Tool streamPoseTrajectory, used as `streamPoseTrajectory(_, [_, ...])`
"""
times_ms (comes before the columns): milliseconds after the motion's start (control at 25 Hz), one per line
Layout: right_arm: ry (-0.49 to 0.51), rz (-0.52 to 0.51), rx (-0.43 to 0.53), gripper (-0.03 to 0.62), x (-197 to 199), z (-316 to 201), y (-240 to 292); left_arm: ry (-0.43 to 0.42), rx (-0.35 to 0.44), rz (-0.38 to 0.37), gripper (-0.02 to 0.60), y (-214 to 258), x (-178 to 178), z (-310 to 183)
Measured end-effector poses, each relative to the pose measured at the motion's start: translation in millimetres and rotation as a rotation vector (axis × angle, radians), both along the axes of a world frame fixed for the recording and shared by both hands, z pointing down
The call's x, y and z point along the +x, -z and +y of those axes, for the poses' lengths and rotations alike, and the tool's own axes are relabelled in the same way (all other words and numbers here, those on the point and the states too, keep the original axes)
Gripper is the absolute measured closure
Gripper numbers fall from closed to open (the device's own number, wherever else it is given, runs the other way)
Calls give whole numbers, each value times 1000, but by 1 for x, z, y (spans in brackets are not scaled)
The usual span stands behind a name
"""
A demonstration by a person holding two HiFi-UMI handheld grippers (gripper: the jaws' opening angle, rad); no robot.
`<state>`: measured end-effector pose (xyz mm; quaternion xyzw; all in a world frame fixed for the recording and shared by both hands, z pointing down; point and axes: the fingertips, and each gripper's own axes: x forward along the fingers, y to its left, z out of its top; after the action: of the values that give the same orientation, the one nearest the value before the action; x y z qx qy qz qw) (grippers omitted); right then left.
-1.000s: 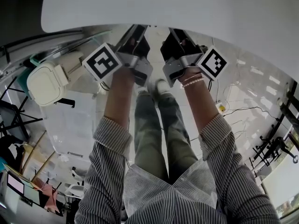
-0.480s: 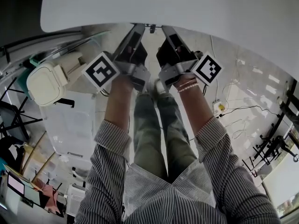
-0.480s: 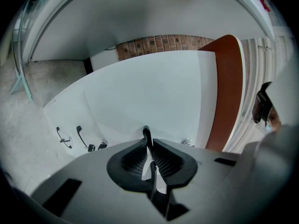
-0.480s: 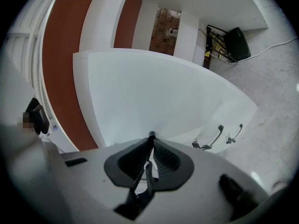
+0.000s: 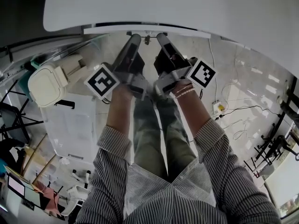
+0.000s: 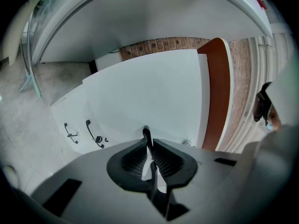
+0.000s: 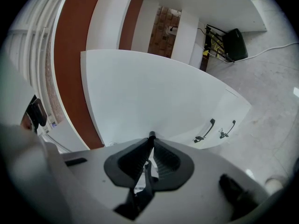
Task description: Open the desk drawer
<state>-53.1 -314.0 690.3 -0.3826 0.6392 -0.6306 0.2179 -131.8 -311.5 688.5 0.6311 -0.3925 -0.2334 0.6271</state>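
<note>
Drawer (image 5: 107, 29) seemingly mid-pull, jaws of left gripper (image 6: 149, 146) and right gripper (image 7: 149, 148) clamped on its handle (image 6: 146, 132); next, steady level draw back.
</note>
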Motion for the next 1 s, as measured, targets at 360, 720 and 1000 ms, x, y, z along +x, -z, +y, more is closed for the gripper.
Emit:
streamPoseTrajectory(360, [5,-25,-14,549,-9,41,4,35,-38,3,537,1,-9,43])
streamPoseTrajectory(720, [24,-29,-45,549,-11,72,3,17,-47,10,537,3,-10,74])
streamPoseTrajectory(1000, [46,-30,-58,549,-12,97,6,20,-58,31,537,7,-9,98])
